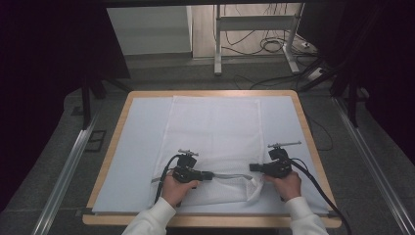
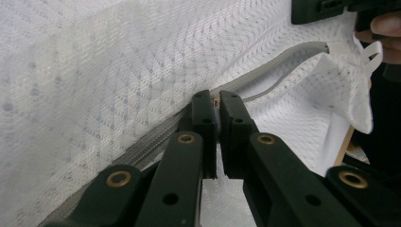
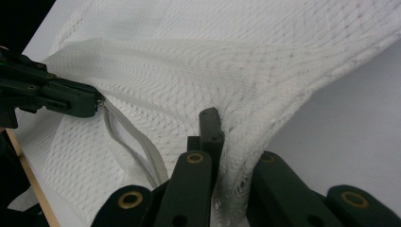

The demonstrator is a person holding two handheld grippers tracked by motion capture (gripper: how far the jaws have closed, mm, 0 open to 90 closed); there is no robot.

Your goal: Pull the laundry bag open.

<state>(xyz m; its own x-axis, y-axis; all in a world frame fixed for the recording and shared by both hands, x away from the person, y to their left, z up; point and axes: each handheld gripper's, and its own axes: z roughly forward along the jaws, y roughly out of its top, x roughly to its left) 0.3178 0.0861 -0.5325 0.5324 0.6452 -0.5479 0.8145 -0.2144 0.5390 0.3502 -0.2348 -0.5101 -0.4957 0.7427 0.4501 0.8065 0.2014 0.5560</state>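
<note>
Left gripper (image 1: 208,176) pinched the mesh bag's (image 1: 215,127) zipper pull (image 2: 216,101); right gripper (image 1: 252,167) clamped its corner; both worked near the table's (image 1: 210,221) front edge.

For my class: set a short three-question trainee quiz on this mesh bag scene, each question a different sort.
1. True or false: the left gripper is shut on the zipper pull.
2. What does the right gripper clamp? A) the table edge B) a cable C) the mesh bag
3. Fill in: the zipper is partly ____.

Key: 1 true; 2 C; 3 open.
</note>
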